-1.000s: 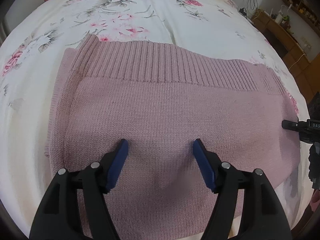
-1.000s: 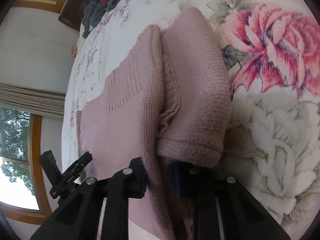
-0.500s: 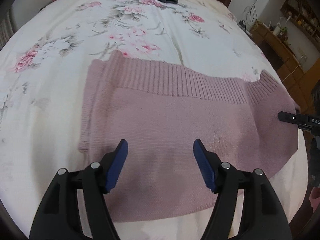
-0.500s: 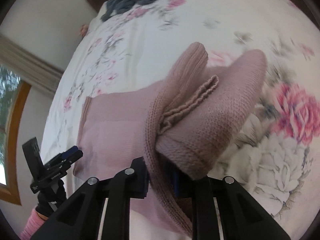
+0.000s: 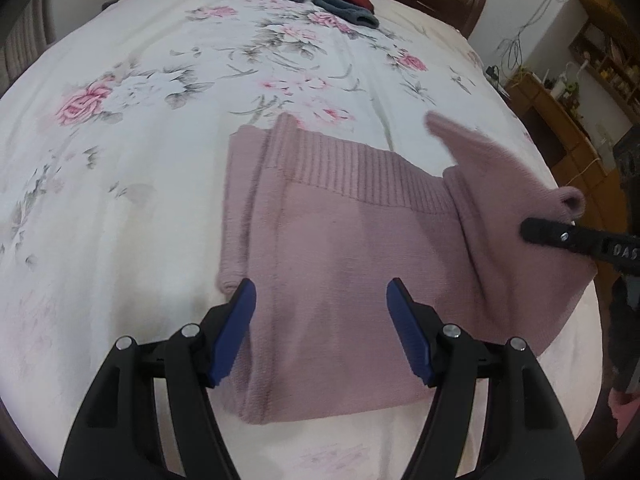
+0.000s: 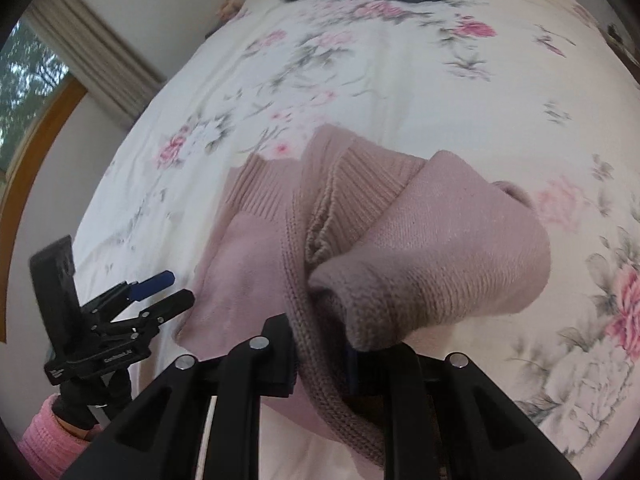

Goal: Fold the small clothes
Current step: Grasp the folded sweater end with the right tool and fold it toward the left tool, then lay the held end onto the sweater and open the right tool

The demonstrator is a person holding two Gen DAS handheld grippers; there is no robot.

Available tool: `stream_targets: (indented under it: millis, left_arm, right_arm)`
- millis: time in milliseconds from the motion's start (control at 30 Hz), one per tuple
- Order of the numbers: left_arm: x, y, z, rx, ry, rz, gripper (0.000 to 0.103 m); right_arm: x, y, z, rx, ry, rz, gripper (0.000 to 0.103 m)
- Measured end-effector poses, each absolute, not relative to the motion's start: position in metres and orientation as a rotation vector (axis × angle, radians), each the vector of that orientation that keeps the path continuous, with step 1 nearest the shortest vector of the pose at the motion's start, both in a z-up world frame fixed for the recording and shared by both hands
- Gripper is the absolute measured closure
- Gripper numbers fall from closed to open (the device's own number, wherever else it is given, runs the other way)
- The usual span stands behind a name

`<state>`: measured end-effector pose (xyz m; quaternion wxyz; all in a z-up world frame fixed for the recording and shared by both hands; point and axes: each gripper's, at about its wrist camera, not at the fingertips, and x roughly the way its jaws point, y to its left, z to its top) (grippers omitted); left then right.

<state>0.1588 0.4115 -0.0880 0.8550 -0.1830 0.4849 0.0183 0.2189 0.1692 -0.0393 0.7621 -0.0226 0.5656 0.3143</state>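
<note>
Our right gripper (image 6: 320, 354) pinches the sweater's (image 5: 360, 240) lifted right edge. Our left gripper (image 5: 320, 320) hangs wide open, empty, above its near left part.

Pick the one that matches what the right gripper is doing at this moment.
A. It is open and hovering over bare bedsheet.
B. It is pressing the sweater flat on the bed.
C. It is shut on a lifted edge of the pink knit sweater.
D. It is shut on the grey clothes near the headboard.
C: the right gripper is closed on a raised, bunched fold of the pink knit sweater, while the left gripper stands open over the flat part.
</note>
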Motion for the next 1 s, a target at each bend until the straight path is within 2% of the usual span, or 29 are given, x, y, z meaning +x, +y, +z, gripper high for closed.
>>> stream_targets:
  millis: [267,400,433,767,900,1000]
  left_arm:
    - [0.155,0.423,-0.088,-0.425,1.008,0.04,0.036]
    - [0.154,0.426,-0.089,-0.464,1.006,0.032,0.036]
    - [0.154,0.426,-0.089,-0.478,1.005,0.029,0.036]
    - [0.164,0.409,-0.091,-0.596,0.998,-0.063,0.036]
    - [0.166,0.385,-0.086,-0.586,0.997,-0.124,0.036]
    - [0.169,0.359,-0.087,-0.559,1.019,-0.175,0.036]
  right_arm:
    - [0.203,0.212,-0.063,-0.177,1.259,0.706,0.082]
    - [0.201,0.224,-0.075,-0.121,1.332,0.782,0.053]
    - [0.201,0.226,-0.076,-0.104,1.347,0.804,0.051]
    - [0.204,0.175,-0.034,0.063,1.35,0.834,0.05]
    - [0.222,0.125,-0.024,0.166,1.352,0.759,0.042]
    - [0.246,0.089,-0.042,0.33,1.395,0.693,0.04]
